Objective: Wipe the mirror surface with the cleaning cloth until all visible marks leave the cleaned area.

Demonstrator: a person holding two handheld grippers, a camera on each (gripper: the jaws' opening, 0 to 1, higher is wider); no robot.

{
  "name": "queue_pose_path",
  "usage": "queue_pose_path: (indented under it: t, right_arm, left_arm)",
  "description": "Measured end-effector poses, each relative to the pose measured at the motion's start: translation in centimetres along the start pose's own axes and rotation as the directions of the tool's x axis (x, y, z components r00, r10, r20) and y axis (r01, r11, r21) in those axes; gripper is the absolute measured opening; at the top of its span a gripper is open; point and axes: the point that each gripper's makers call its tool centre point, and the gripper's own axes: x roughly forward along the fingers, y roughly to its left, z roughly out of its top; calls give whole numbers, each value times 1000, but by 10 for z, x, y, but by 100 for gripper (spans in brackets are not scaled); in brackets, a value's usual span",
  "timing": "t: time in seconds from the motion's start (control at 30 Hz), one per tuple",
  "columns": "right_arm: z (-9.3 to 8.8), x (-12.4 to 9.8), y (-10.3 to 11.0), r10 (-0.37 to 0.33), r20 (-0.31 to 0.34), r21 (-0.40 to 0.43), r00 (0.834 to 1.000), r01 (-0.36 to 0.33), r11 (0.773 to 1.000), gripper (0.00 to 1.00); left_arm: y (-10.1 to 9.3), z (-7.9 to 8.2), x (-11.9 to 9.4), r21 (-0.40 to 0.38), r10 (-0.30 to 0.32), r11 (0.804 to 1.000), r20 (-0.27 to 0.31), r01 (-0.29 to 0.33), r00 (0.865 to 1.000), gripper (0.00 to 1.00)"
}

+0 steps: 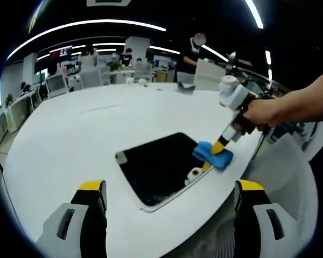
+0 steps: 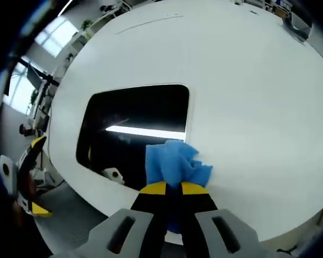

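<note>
The right gripper pinches the blue cloth against the mirror at its edge nearest the table rim. The left gripper hovers wide and empty. Wiping looks underway; remaining marks cannot be judged.

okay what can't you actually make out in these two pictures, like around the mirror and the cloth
- Marks on the mirror: its glass reads dark with reflections in both views, so smudges cannot be told.
- Mirror surface under the blue cloth: covered in both views.
- Lower part of the cloth in the right gripper view: hidden behind the right gripper.
- The small white thing at the mirror's edge by the cloth: too small to identify.
- Left gripper: jaws wide apart, their bases cut off by the view's bottom edge.
</note>
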Motion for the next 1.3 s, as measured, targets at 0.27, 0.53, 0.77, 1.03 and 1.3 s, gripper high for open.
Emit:
queue_pose_path:
  t: [0.27, 0.53, 0.77, 1.03, 1.3]
  right_arm:
    - [2, 1, 2, -30, 5, 36, 1000, 30, 999, 1]
    - [5, 6, 19, -16, 21, 39, 1000, 15, 999, 1]
    - [6, 9, 37, -7, 35, 36, 999, 5, 999, 1]
    - [9, 14, 57, 11, 34, 17, 999, -12, 1000, 1]
    - [12, 18, 76, 25, 35, 13, 999, -26, 1000, 1]
  left_arm:
    - [-3, 2, -1, 32, -2, 999, 13, 2, 1000, 99]
    - [-3, 1, -1, 17, -11, 1000, 10, 11, 1000, 99]
    - [-6, 1, -1, 31, -27, 999, 9, 27, 1000, 99]
    - [-8, 1, -1, 37, -38, 999, 6, 38, 999, 99]
    - [-7, 1, -2, 28, -44, 999, 9, 44, 999, 99]
